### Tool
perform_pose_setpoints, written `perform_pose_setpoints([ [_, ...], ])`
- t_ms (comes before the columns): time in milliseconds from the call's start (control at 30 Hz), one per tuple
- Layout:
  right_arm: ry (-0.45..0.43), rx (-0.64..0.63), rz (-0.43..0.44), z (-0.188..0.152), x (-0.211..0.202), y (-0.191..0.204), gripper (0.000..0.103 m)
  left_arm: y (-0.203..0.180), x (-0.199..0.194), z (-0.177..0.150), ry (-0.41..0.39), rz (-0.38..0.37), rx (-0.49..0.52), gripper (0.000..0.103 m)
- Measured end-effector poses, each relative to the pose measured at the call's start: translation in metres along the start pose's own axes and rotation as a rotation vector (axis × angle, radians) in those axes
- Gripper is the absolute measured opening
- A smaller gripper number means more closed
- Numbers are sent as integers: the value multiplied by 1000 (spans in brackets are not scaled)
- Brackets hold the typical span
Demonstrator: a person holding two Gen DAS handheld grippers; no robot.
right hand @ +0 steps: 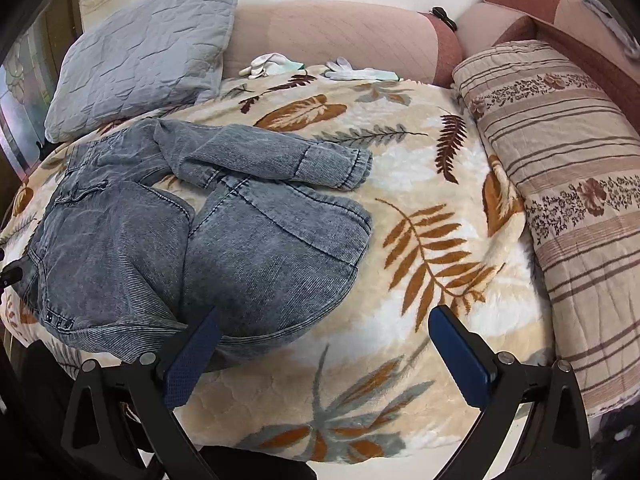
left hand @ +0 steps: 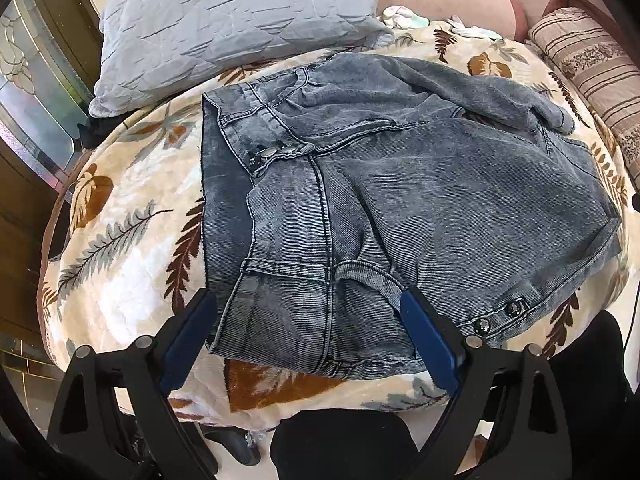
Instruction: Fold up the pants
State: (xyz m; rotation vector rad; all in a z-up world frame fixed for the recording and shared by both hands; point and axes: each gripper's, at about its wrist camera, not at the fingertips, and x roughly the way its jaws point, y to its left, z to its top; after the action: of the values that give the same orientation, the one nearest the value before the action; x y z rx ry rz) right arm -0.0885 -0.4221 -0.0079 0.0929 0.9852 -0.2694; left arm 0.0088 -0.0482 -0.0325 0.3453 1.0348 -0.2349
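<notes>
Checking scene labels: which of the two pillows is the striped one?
The striped pillow along the blanket's right edge, with brown stripes and flower bands. The other, the grey quilted pillow, is plain.

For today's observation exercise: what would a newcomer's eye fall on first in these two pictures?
First, the grey-blue denim pants, rumpled and partly doubled over on the leaf-patterned blanket. Next, the open left gripper at their near waistband edge, and the open right gripper beside the legs. A grey pillow sits behind.
</notes>
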Motion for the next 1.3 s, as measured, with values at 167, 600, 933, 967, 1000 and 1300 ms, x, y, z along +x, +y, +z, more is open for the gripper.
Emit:
perform_pose_setpoints([
  [167, -4, 4, 1, 0, -2, -1, 102, 0, -1, 0, 1, 4, -3, 94],
  [600, 36, 321, 104, 23, 41, -79, 102, 73, 6, 6, 77, -97, -308, 94],
  [933, 112, 301, 210, 51, 118, -49, 62, 62, 65, -17, 288, -327, -487, 94],
  [967, 118, 287, 207, 52, 122, -44, 49, 59, 67, -17, 287, -360, -511, 91],
  [1000, 114, 270, 187, 52, 122, -41, 23, 56, 66, -14, 270, -367, -525, 81],
  [1300, -115, 352, 270, 26, 22, -85, 13, 52, 24, 5, 139, -354, -472, 21],
])
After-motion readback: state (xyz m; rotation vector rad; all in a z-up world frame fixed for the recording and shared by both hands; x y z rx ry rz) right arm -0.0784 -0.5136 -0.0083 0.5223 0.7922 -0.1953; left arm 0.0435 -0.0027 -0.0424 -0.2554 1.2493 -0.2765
